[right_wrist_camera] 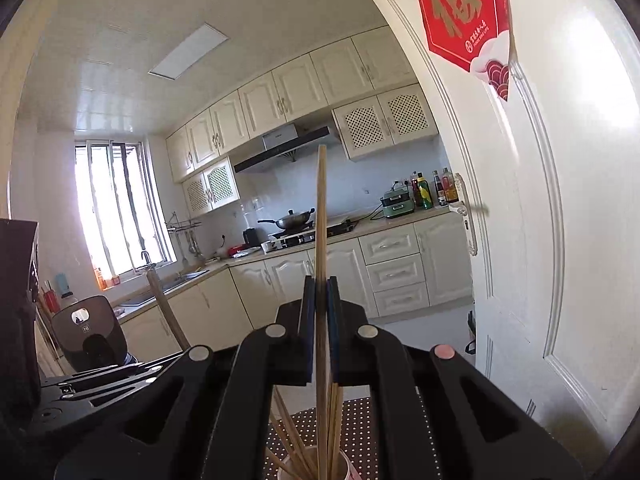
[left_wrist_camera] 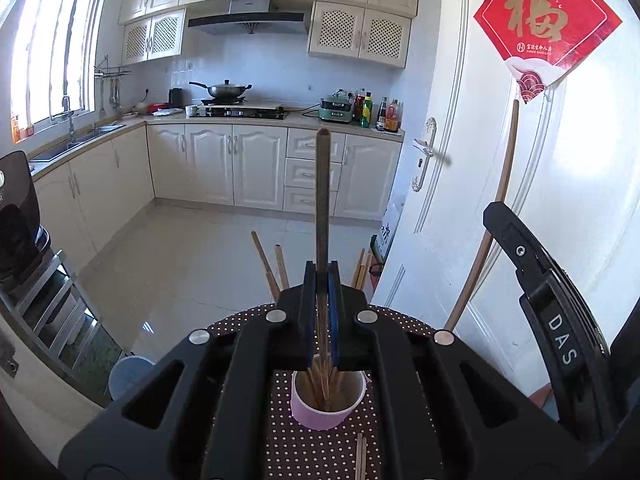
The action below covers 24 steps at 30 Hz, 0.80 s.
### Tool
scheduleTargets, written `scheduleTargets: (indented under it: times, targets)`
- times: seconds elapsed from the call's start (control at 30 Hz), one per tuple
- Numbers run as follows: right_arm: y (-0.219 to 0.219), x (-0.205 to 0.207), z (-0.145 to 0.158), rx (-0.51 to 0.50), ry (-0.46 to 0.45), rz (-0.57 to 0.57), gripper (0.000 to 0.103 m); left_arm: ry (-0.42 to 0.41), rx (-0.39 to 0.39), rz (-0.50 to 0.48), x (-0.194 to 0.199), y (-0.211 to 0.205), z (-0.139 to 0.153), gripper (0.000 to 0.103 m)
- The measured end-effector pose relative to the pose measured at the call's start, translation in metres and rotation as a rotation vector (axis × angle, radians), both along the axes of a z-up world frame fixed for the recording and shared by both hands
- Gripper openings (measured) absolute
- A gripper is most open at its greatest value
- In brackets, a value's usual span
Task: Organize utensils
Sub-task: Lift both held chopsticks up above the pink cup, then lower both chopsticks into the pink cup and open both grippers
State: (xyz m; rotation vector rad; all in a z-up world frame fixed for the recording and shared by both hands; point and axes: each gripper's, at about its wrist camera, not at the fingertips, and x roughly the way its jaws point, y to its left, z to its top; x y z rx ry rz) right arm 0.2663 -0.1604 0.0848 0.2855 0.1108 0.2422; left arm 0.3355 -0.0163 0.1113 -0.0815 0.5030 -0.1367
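Now a dark chopstick (left_wrist_camera: 322, 208) is pinched upright in the closed left tongs (left_wrist_camera: 322, 312), and a pale chopstick (right_wrist_camera: 321, 240) likewise in the closed right tongs (right_wrist_camera: 321, 320). Directly below both tongs a pink cup (left_wrist_camera: 328, 408) already crowded with chopsticks (left_wrist_camera: 276, 264) is seen on the dotted worktop (left_wrist_camera: 312, 452). A lowered stick could be jammed against those splayed sticks, or the light cup tipped. A loose pair (left_wrist_camera: 361, 456) lies nearer than the cup; the white door (left_wrist_camera: 520, 200) stands close on the right.

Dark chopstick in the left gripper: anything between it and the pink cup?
No separate obstacle visible. The dark chopstick, clamped in the left gripper, hangs over the pink cup, whose chopsticks already crowd the opening.
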Motion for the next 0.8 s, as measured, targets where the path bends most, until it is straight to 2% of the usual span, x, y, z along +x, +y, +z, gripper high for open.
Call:
scheduleTargets:
  times: [0.17, 0.43, 0.8]
  targets:
    - [0.005, 0.013, -0.013, 0.004, 0.008, 0.011, 0.004, 0.013, 0.002, 0.004, 0.012, 0.003, -0.014, 0.006]
    - [0.007, 0.034, -0.032, 0.038, 0.041, 0.033, 0.004, 0.086, -0.028, -0.001, 0.035, 0.009, -0.040, 0.006]
    - [0.020, 0.047, -0.057, 0.040, 0.074, 0.041, 0.004, 0.123, -0.034, -0.018, 0.039, 0.015, -0.060, 0.006]
